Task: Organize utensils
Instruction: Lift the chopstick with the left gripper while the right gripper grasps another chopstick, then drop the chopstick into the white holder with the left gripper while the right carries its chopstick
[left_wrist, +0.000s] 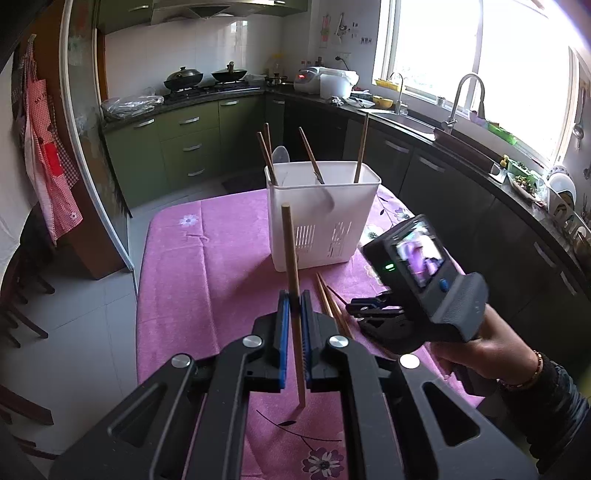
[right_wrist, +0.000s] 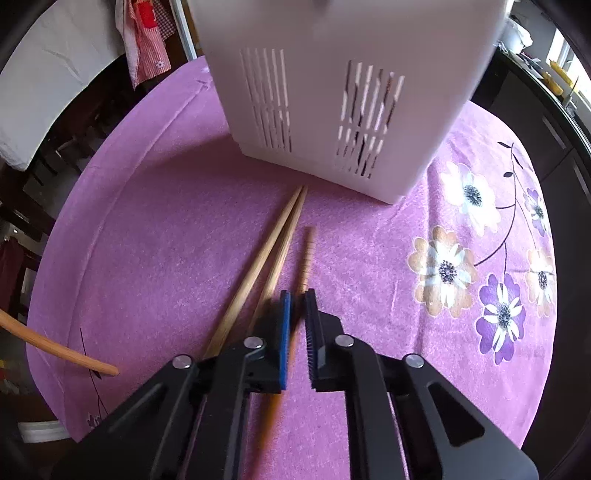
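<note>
The left tongs (left_wrist: 294, 295) are clamped on an upright chopstick (left_wrist: 291, 251). The right tongs (right_wrist: 297, 295) have closed on a ridged chopstick (right_wrist: 307, 254) lying on the pink table (right_wrist: 166, 240), beside two loose chopsticks (right_wrist: 273, 240), near the white holder (right_wrist: 325, 110)

No legible text on anything.

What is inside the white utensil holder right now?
The white utensil holder contains four upright wooden chopsticks and a pale spoon. Its opaque walls hide their lower ends and anything lying at the bottom.
</note>
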